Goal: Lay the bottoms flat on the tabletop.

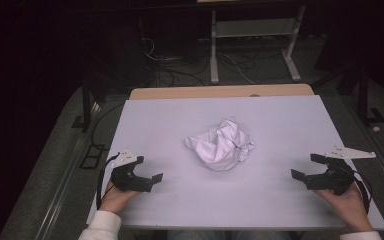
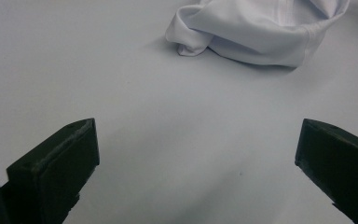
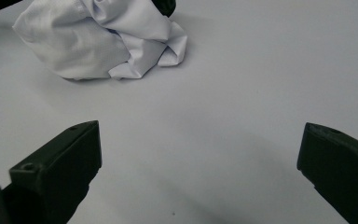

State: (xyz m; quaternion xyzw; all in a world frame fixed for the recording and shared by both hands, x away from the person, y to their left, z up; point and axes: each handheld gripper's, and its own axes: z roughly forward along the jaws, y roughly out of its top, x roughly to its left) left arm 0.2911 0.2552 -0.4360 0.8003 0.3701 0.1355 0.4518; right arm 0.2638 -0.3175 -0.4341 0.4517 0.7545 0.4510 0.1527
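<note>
1. Your left gripper (image 1: 149, 169) sits low over the near left part of the table (image 1: 280, 120), jaws spread wide, nothing between them.
2. Your right gripper (image 1: 308, 167) mirrors it at the near right, jaws spread just as wide, also holding nothing.
3. The crumpled white cloth (image 1: 221, 144) lies in a heap at mid-table, between the two grippers and a bit farther out than both. It is well apart from each.
4. In the left gripper view the cloth (image 2: 261, 32) is ahead of the jaws and off toward the right jaw's side. A rolled fold faces you, with a stitched hem along its lower edge. Bare table fills the gap between the jaws.
5. In the right gripper view the cloth (image 3: 102, 39) is ahead and toward the left jaw's side, bunched, with several folds tucked at its near edge. Again bare table between the jaws.
6. Both grippers point inward toward the cloth, jaw tips close to the tabletop; I can't tell whether they touch it.
7. Your hands (image 1: 115, 196) hold the gripper bodies from behind, white sleeve cuffs (image 1: 101, 227) at the near table edge.
8. A grey three-cornered plate (image 1: 349, 153) tops each gripper.
</note>
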